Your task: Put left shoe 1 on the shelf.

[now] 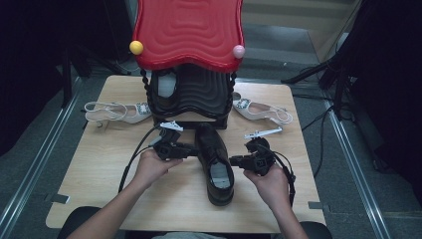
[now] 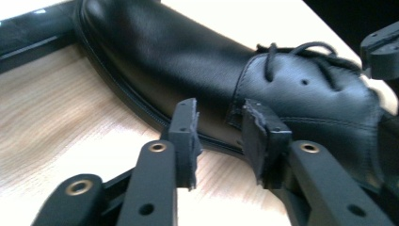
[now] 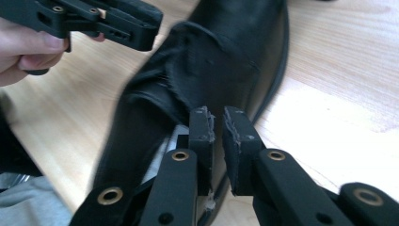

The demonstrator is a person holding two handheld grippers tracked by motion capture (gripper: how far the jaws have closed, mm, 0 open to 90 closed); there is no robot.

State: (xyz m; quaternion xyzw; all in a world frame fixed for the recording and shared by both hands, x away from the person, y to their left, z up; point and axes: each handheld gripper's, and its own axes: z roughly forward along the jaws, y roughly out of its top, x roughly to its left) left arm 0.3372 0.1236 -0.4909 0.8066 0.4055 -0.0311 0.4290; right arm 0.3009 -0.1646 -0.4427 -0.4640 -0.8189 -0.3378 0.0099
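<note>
Here, the black shoe (image 1: 215, 162) lies on the worktop (image 1: 99, 169) between left tongs (image 1: 191, 149) and right tongs (image 1: 234, 161), both apart and gripping nothing, so a careless nudge could shove it askew.

Each matte black two-jaw left gripper (image 2: 219, 134) and right gripper (image 3: 219, 136) has flat perforated arms with brass-ringed pivot holes (the rubbery pads look chipped at their edges). A black cable (image 1: 133, 152) trails from each, and the person's forearms are bare.

Dim overhead light; dark surroundings; close views blurred.
</note>
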